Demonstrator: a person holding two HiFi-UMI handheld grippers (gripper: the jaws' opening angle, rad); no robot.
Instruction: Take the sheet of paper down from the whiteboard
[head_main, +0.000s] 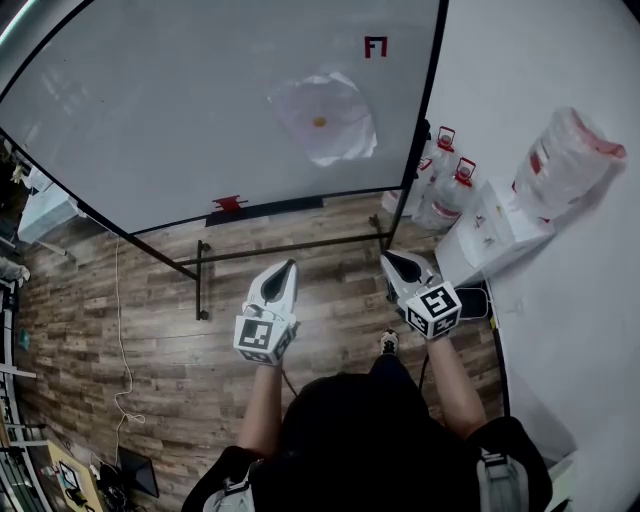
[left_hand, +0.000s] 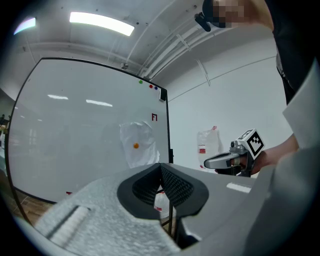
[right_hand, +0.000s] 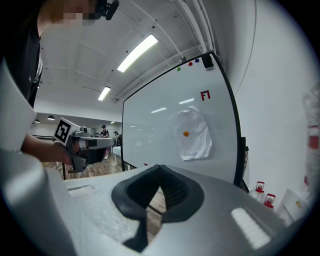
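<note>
A crumpled white sheet of paper (head_main: 325, 117) hangs on the whiteboard (head_main: 150, 110), pinned by an orange magnet (head_main: 319, 122). My left gripper (head_main: 288, 266) and right gripper (head_main: 388, 260) are side by side, well short of the board, both pointing at it with jaws together and nothing between them. From the left gripper view the paper (left_hand: 138, 144) lies ahead above the shut jaws (left_hand: 160, 166), with the right gripper (left_hand: 209, 162) off to the right. In the right gripper view the paper (right_hand: 194, 135) sits up and right of the shut jaws (right_hand: 160, 169), and the left gripper (right_hand: 107, 142) is at the left.
The board's black stand and floor bar (head_main: 290, 246) cross the wooden floor in front of me. Right of the board are two red-capped jugs (head_main: 447, 192), a white box (head_main: 497, 225) and a plastic bag (head_main: 560, 160) against the white wall. A cable (head_main: 120, 330) trails on the floor at left.
</note>
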